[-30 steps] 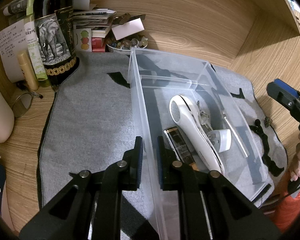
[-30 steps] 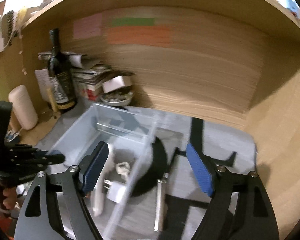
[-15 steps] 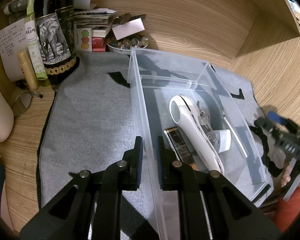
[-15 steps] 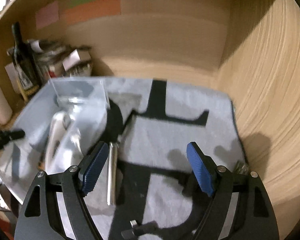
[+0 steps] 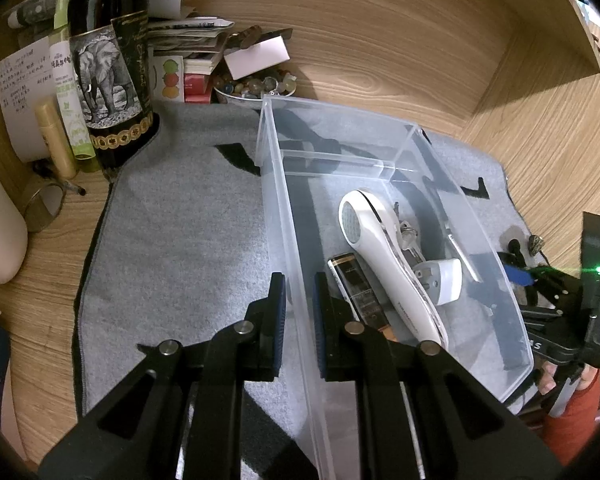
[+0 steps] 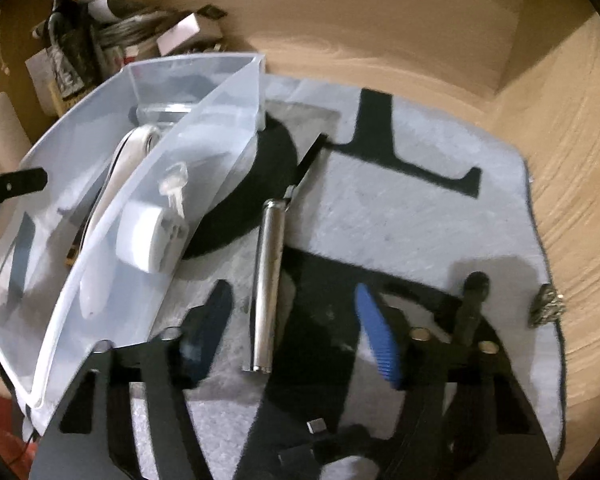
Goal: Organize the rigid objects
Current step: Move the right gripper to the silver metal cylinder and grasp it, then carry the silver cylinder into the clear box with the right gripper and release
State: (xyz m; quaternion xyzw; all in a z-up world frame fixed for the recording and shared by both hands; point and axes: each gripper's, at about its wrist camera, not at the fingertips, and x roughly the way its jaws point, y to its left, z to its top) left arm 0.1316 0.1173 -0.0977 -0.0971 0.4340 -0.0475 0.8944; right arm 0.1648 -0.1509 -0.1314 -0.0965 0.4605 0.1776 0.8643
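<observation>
Left wrist view shows the left gripper clenched on the near side wall of the clear plastic box, one finger outside the wall and one inside, and the wall is pinched between the pads. The box stands on a grey mat on a wooden desk. Inside the box lie a white handheld device, a white plug adapter that touches it, some keys just beside it, and a dark flat item with gold edge near the wall held by the gripper. Behind the box, at its far left corner, there are a dark bottle with an elephant label, a pile of papers and a small bowl of stones. In the right wrist view, the right gripper is low over the mat on the other side of the box, and its jaws have just been closing. A silver metal tube lies on the mat just beside the box, between the two fingers, but the pads do not press on it yet. A small dark trinket sits at the mat edge, well apart from the box.
</observation>
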